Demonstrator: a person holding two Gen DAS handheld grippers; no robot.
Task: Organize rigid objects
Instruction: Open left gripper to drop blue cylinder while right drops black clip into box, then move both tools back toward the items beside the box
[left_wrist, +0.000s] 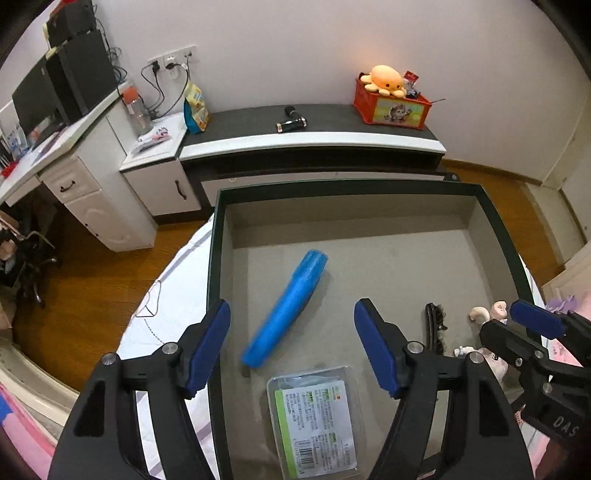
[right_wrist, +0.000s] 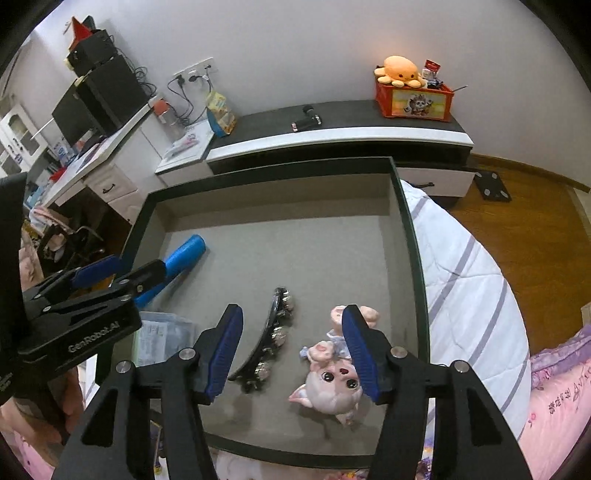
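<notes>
Two blue-padded fingers of the left gripper (left_wrist: 291, 347) stand spread, empty, above a dark-rimmed grey tray (left_wrist: 216, 258) holding one blue cylinder (left_wrist: 286, 308) and one clear labelled plastic packet (left_wrist: 317, 417). From the right wrist, the right gripper (right_wrist: 291, 350) is likewise spread, empty, over one curved, beaded hair clip (right_wrist: 267, 338) and one glossy pink doll figurine (right_wrist: 332, 376) in the same tray.

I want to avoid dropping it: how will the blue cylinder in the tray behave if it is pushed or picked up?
The blue cylinder lies on its side on the tray floor, so a sideways push would probably roll it. Its smooth round surface may slip between flat pads. It looks rigid; I cannot judge its weight.
</notes>
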